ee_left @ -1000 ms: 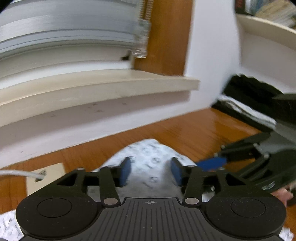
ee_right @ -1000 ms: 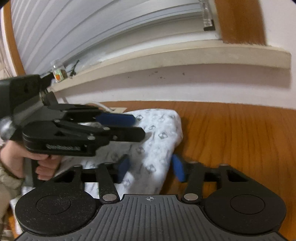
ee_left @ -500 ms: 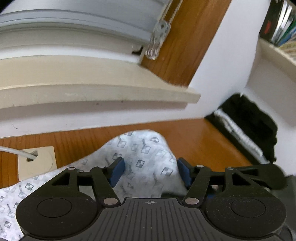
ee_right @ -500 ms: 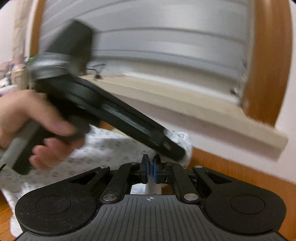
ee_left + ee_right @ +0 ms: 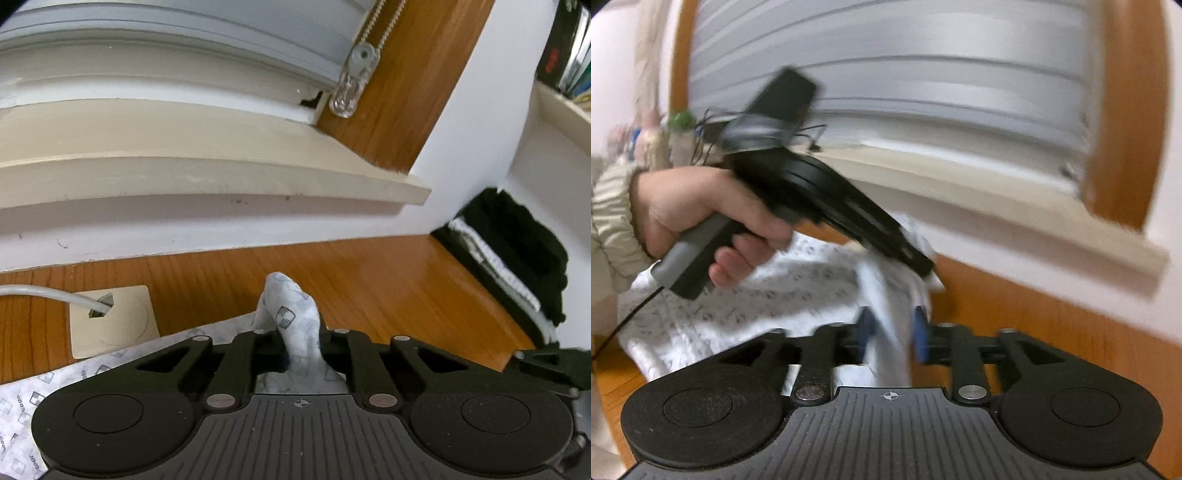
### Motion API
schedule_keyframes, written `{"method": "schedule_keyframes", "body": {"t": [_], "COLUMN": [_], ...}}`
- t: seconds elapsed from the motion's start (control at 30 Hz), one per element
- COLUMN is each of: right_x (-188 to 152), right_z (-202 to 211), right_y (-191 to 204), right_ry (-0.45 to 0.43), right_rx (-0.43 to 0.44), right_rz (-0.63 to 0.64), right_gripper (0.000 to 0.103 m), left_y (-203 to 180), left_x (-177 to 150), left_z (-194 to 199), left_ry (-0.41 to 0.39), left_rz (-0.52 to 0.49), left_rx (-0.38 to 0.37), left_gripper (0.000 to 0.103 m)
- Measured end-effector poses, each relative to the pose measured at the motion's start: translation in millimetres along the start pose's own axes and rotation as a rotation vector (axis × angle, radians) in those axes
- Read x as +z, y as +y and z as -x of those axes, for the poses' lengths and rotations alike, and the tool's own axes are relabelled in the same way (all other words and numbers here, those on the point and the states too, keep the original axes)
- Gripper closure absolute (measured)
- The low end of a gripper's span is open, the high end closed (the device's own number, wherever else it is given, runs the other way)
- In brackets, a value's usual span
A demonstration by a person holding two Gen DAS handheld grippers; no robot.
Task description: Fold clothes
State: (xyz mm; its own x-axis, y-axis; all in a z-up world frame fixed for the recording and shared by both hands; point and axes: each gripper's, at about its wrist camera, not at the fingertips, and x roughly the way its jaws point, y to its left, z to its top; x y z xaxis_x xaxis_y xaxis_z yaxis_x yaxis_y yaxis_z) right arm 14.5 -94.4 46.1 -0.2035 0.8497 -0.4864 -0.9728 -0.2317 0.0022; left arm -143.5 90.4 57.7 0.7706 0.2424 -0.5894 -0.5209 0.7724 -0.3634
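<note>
A white garment with small square prints (image 5: 286,295) lies on the wooden table (image 5: 388,280). My left gripper (image 5: 297,334) is closing, and its pads pinch a bunched corner that stands up between them. In the right wrist view the same left gripper (image 5: 919,262), held by a hand (image 5: 701,218), grips the far corner of the garment (image 5: 768,295). My right gripper (image 5: 894,332) is opening. Its blue pads (image 5: 866,330) stand apart, with a fold of the garment running loosely between them. Its black frame shows at the right edge of the left wrist view (image 5: 546,365).
A beige socket plate (image 5: 114,321) with a white cable lies on the table to the left. A window sill (image 5: 184,173) and wall close off the far side. A stack of dark folded clothes (image 5: 517,258) sits at the right by a bookshelf.
My left gripper has gone from wide open to pinching the garment's corner, which now stands bunched up. My right gripper, pinched shut half a second ago, has opened its pads.
</note>
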Motion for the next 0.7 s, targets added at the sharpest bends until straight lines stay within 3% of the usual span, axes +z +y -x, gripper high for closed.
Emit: {"method": "schedule_keyframes", "body": {"t": [0.13, 0.4, 0.47, 0.6, 0.7], "right_x": [-18.5, -43.8, -43.3, -40.6, -22.5], "right_z": [1.6, 6.8, 5.1, 26.9, 74.3], "right_y": [-29.5, -26.7, -27.8, -24.1, -42.1], "right_ry": [0.039, 0.132, 0.142, 0.094, 0.021], "right_rx": [0.094, 0.188, 0.214, 0.141, 0.054], "right_rz": [-0.157, -0.240, -0.246, -0.194, -0.179], "right_gripper": [0.058, 0.060, 0.094, 0.095, 0.095], "left_y": [-1.3, -16.5, -20.4, -39.6, -71.8], "left_x": [6.2, 14.1, 16.8, 33.0, 54.0], "left_z": [1.8, -1.1, -2.4, -5.8, -6.1], "left_ry": [-0.021, -0.057, -0.070, -0.097, -0.125], "left_rz": [0.007, -0.017, -0.020, -0.008, -0.030], "left_rx": [-0.015, -0.006, -0.008, -0.050, -0.107], "left_gripper": [0.092, 0.095, 0.095, 0.096, 0.096]}}
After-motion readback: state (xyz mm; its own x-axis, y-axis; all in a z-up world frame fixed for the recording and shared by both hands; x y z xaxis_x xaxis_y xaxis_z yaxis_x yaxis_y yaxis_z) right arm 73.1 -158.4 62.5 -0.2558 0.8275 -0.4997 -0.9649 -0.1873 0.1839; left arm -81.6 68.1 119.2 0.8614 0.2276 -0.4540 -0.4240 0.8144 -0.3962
